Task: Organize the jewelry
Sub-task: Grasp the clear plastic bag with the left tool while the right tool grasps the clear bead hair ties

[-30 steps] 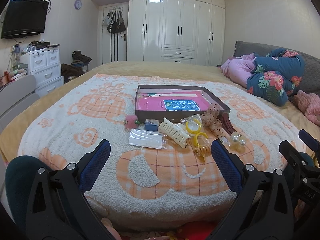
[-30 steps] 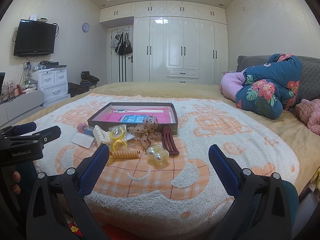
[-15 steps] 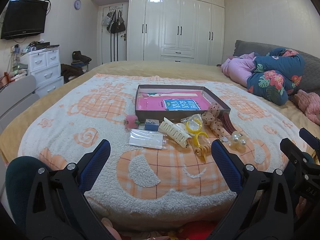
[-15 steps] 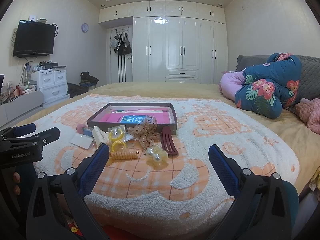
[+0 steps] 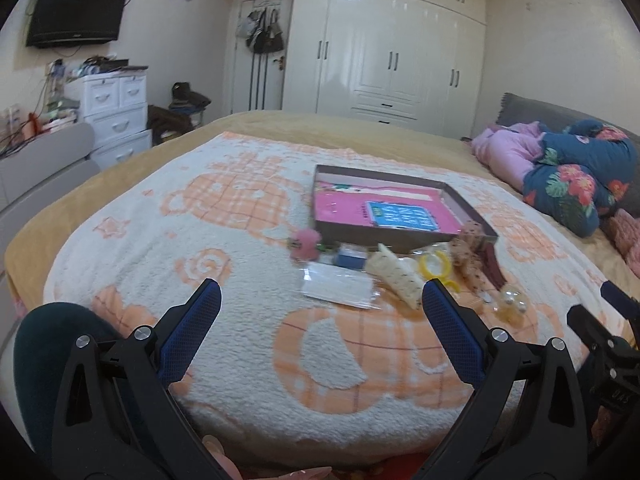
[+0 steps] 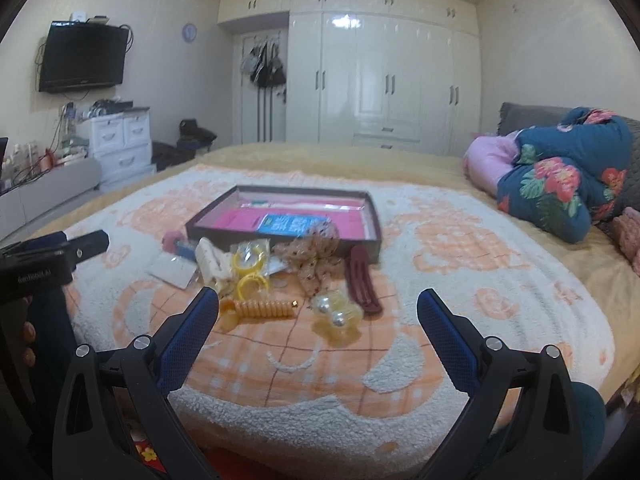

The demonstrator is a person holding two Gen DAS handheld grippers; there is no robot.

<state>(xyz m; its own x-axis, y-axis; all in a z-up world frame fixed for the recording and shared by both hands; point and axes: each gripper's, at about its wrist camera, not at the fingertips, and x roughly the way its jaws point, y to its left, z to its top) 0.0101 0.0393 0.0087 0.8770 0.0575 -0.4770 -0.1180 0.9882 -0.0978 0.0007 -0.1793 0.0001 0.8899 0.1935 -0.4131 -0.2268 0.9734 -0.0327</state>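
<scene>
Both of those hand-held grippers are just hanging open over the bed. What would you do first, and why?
Probably move the right hand-held gripper forward and down onto the pearl clip. Both it and the left hand-held gripper are open and empty, every accessory lies outside the pink-lined box, and that clip lies nearest, straight between the right one's fingers.
</scene>
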